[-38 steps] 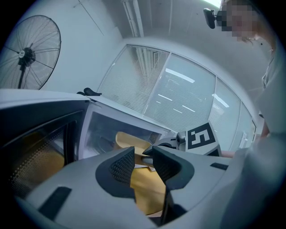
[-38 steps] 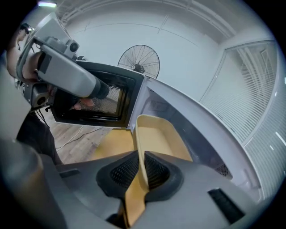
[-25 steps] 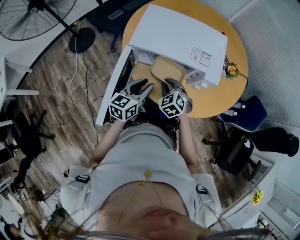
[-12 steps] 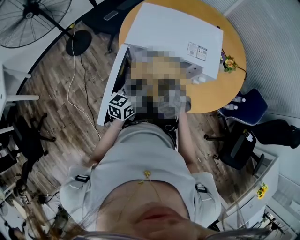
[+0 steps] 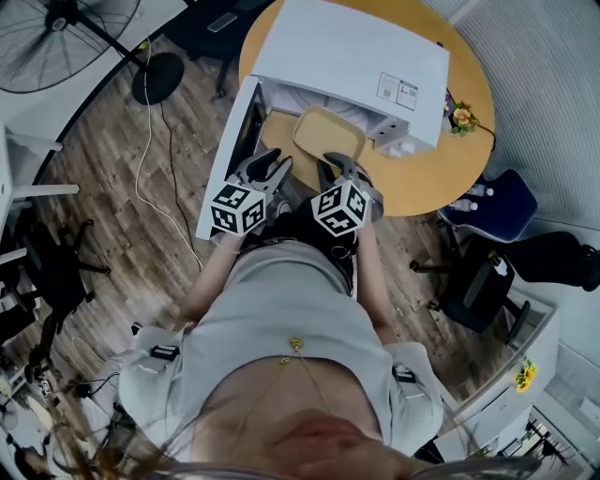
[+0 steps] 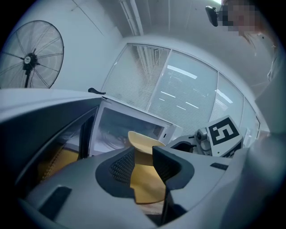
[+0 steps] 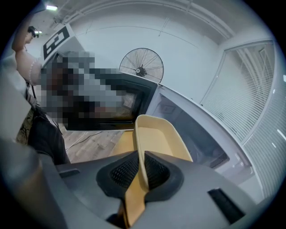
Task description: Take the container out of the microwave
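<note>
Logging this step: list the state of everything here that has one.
Microwave door: open wide.
Yellow container: empty, held in front of the cavity.
Left gripper: shut on the container's wall.
Right gripper: shut on the container's wall.
Pedestal fan: upright; spinning or not, cannot tell.

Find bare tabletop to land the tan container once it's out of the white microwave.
Widest free patch: the round wooden table right of the white microwave, bordered by the table edge and small yellow flowers. A narrower strip lies between the open microwave door and the tan plastic container. Crowded in front: left gripper and right gripper clamp it.
</note>
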